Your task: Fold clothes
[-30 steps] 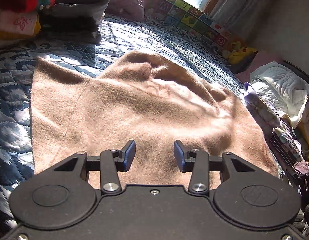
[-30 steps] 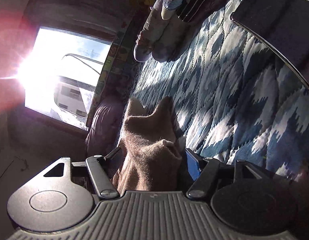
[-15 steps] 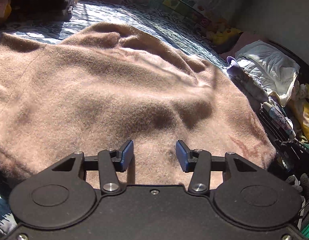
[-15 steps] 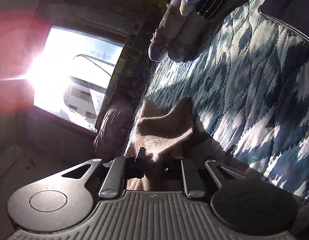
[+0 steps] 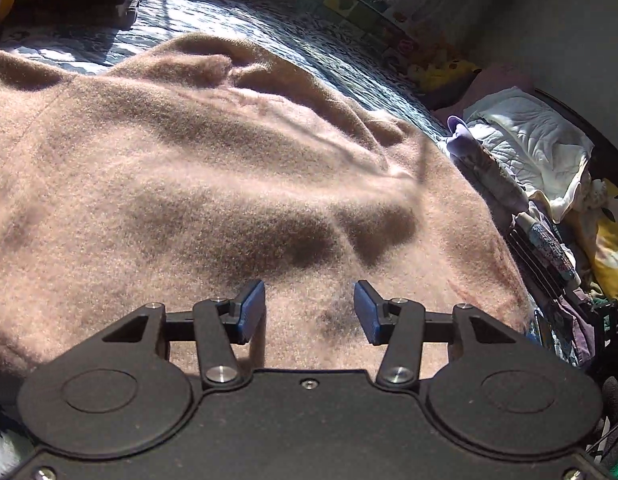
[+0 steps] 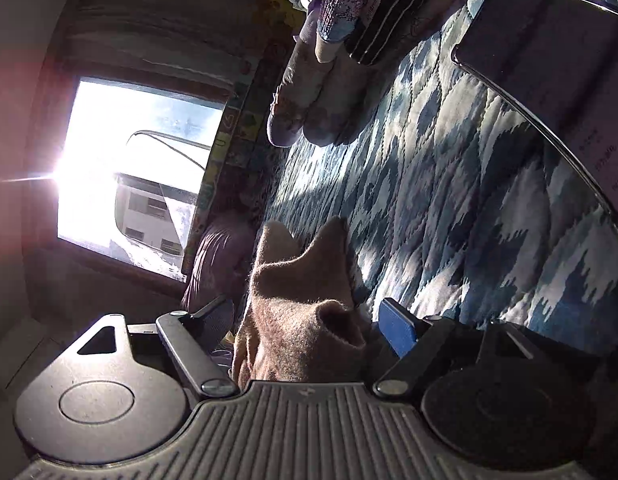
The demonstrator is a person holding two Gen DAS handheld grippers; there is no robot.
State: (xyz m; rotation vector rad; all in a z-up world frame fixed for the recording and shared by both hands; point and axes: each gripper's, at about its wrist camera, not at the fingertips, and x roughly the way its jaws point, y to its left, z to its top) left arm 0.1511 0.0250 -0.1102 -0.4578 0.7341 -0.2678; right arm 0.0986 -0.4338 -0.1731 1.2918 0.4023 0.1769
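Brown fleece garment (image 5: 213, 184) spread over blue quilted bedspread (image 5: 237, 20), running ahead of and beneath left gripper (image 5: 309, 308), jaws wide apart, gripping nothing. Bunched garment corner (image 6: 305, 312) sitting between right gripper (image 6: 309, 324) jaws, parted, blue pad clear of cloth, probably not pinching. Right nearer for lifting.

1. Hard sunlight falls across the brown garment (image 5: 213, 184), with soft dark shadow patches in its folds.
2. In the right wrist view the window (image 6: 133, 176) is blown out to white; a flare spreads red haze over the left side.
3. There, the garment and the right gripper (image 6: 305, 328) sit backlit and dim.
4. The quilted bedspread (image 6: 449, 208) shows dappled light and shade.
5. Both fisheye views bend and darken at the edges; the far background is soft.
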